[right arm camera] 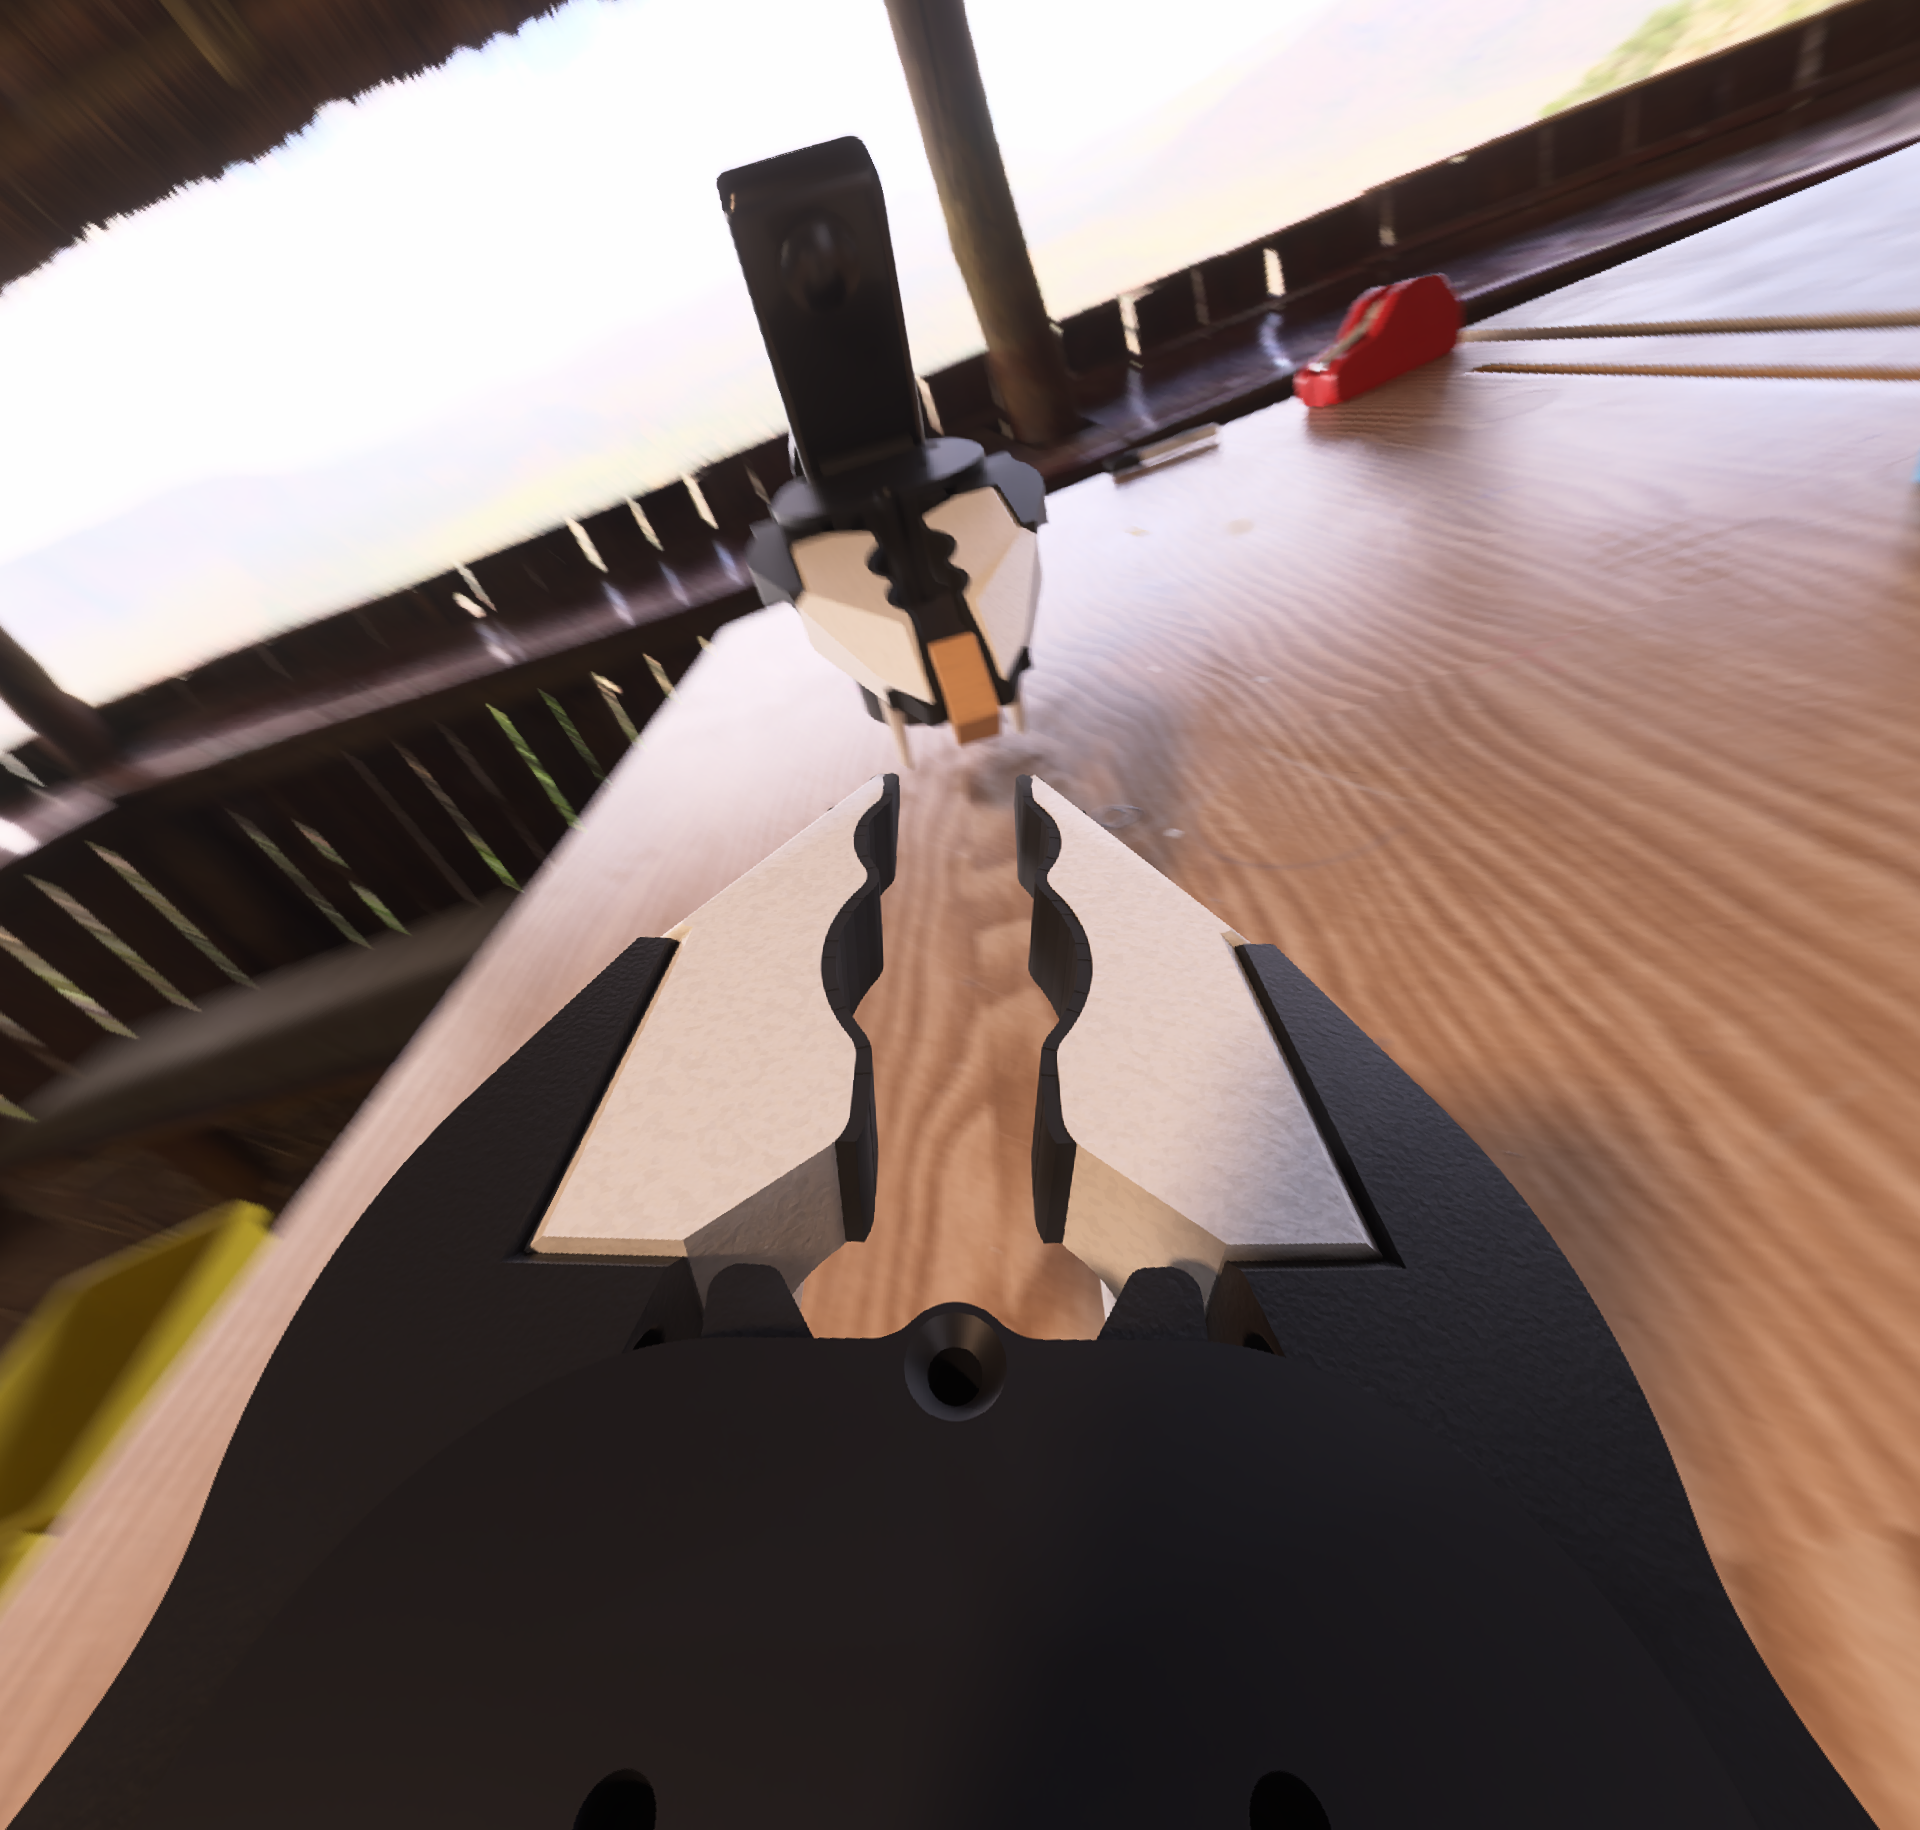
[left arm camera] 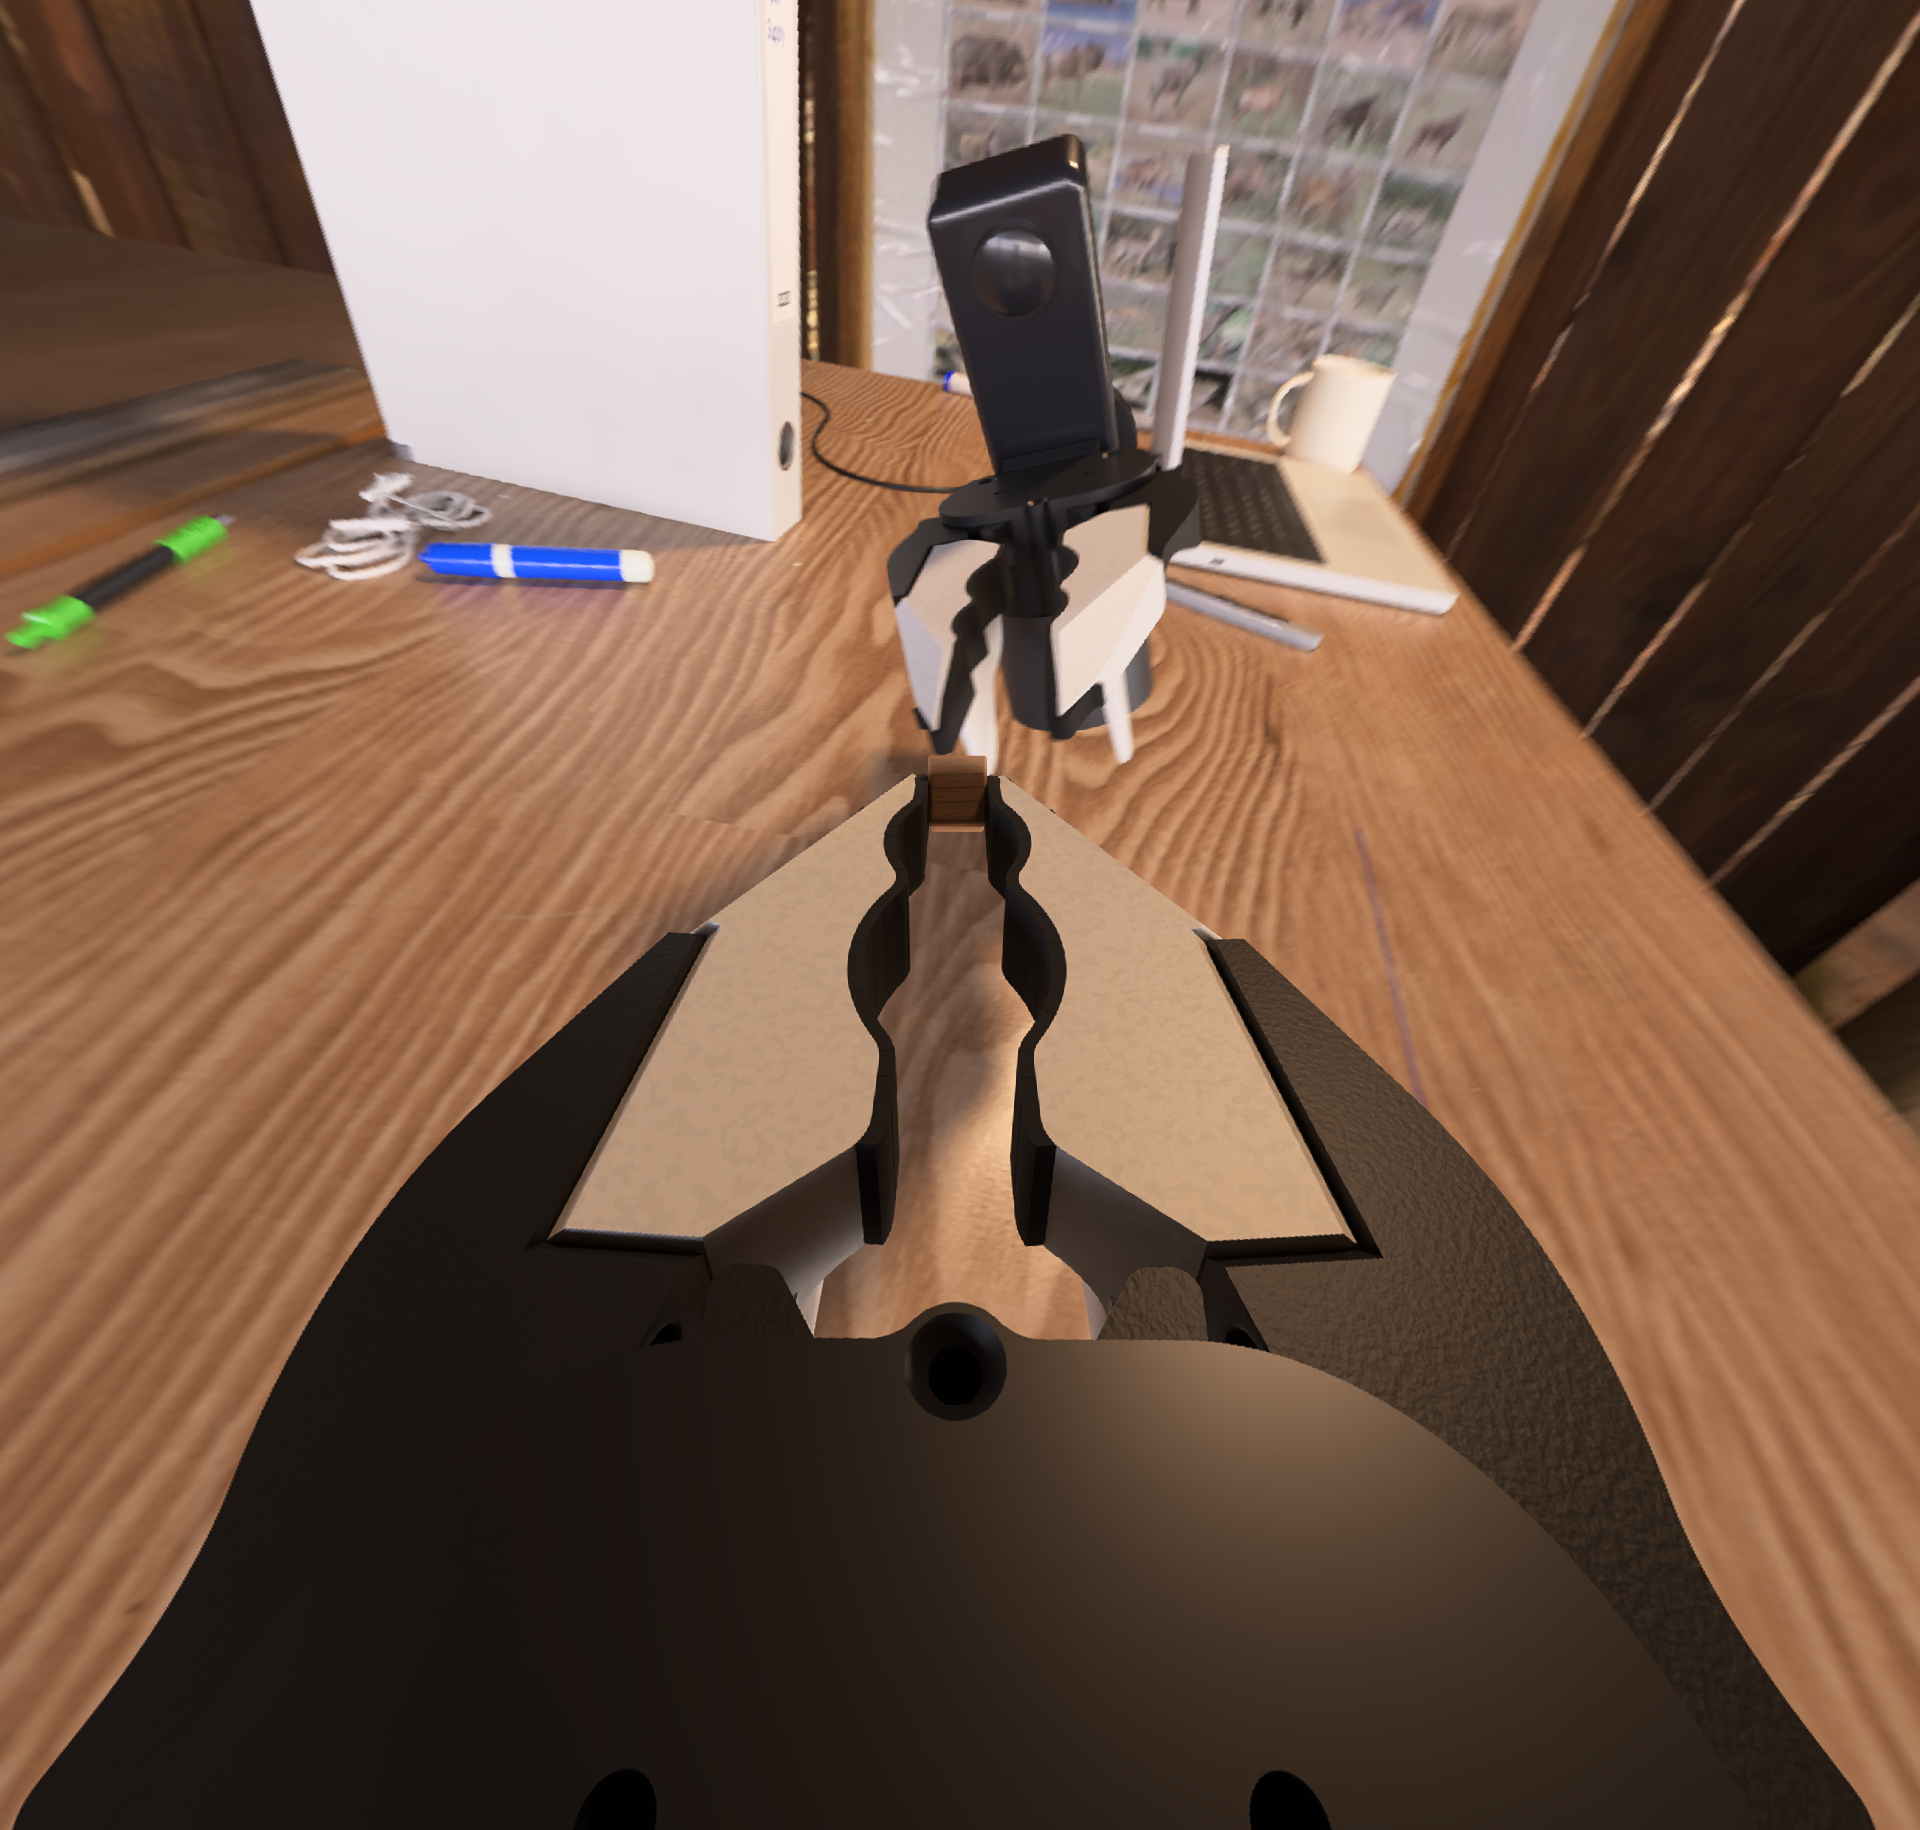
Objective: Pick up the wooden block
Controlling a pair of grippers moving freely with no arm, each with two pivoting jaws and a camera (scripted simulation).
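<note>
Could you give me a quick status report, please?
Left gripper shut on wooden block, lifted off table. Right gripper open, empty. Nothing obstructing.

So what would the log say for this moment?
left gripper: shut on wooden block | block: off desk | right gripper: open, empty

Things on the table, and the block held up over it

The wooden block (left arm camera: 957, 791) sits between the left gripper (left arm camera: 957, 793) fingertips, above the table (left arm camera: 416, 845). The right gripper (left arm camera: 1023, 741) hangs just behind it. A binder (left arm camera: 540, 222) stands back left, with pens (left arm camera: 535, 562) and a cord (left arm camera: 390, 528) before it. A laptop (left arm camera: 1299, 523) and a mug (left arm camera: 1335, 412) lie back right.
</note>
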